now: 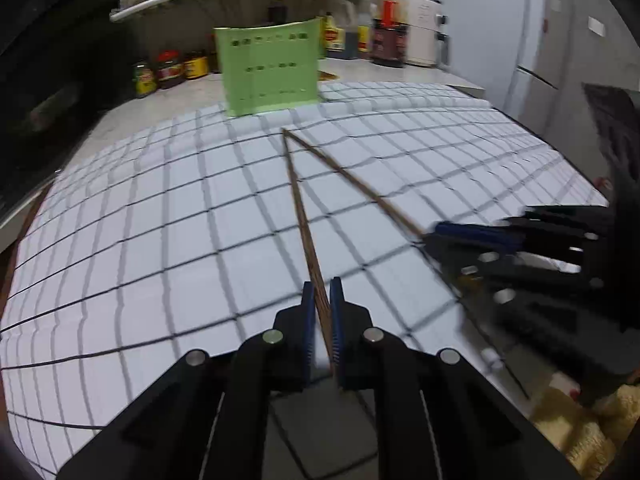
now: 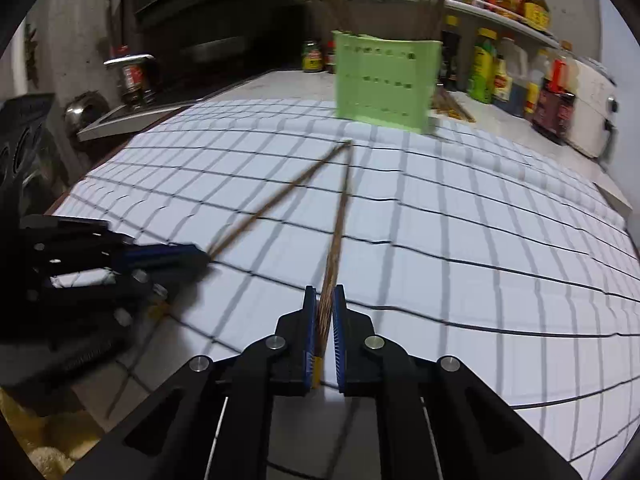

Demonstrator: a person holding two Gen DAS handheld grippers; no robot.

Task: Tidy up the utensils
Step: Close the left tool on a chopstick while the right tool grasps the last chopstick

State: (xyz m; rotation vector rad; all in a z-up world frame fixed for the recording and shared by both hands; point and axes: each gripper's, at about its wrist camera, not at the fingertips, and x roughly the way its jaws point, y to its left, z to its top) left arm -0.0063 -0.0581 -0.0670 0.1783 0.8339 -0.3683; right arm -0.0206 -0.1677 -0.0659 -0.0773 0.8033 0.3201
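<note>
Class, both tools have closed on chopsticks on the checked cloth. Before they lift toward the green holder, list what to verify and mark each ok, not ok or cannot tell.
1. Left tool shut on left chopstick: ok.
2. Right tool shut on right chopstick: ok.
3. Chopstick far tips apart: not ok, they meet on the checked cloth.
4. Path to green holder free of objects: ok.
5. Room left inside the holder, which already has chopsticks: cannot tell.
6. Grip firm enough for lifting: cannot tell.
</note>
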